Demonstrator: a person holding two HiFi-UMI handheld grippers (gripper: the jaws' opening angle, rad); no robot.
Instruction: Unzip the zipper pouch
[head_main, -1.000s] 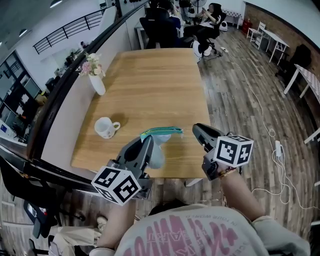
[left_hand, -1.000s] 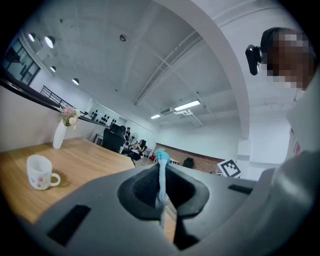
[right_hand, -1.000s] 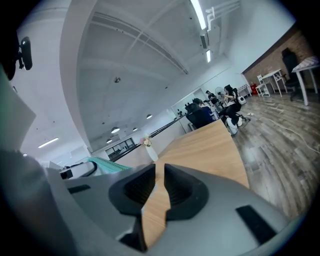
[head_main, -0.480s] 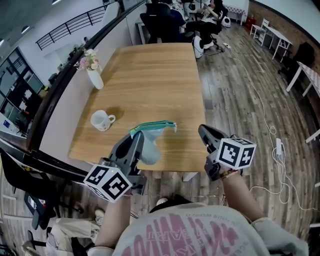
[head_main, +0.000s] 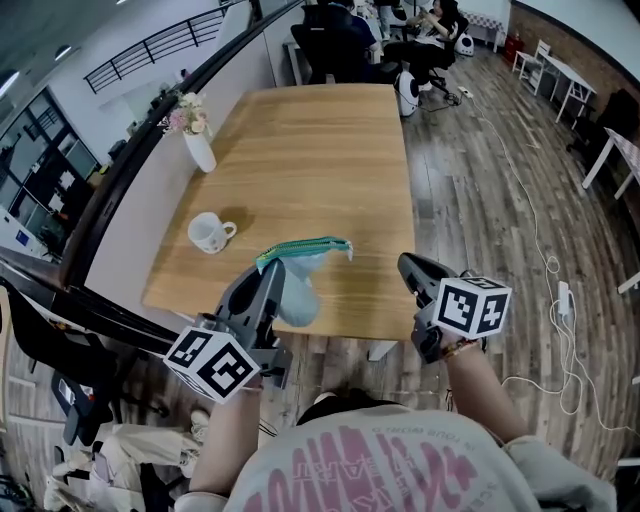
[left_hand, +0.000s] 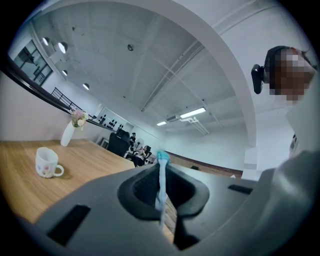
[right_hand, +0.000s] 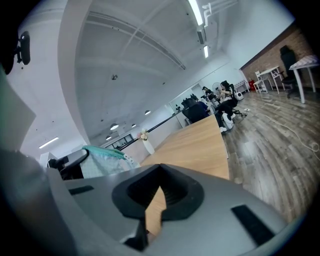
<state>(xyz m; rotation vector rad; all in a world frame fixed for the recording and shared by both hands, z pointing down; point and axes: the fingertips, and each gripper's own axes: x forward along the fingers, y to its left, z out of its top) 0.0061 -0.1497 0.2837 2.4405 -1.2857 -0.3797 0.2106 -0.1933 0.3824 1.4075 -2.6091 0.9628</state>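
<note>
Left tool (head_main: 272, 278) pinches pouch (head_main: 301, 297) end; right tool (head_main: 409, 266) closed, empty, apart.

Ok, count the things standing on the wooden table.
2: a white mug near the left edge, a flower vase further along it. The pouch is held in the left gripper.

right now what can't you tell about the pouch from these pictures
- Zipper open or closed: head view, too small.
- Pouch left part: head view, hidden behind left claw.
- Pouch sides: left gripper view shows it edge-on only.
- Pouch bottom: right gripper view, hidden by the right claw body.
</note>
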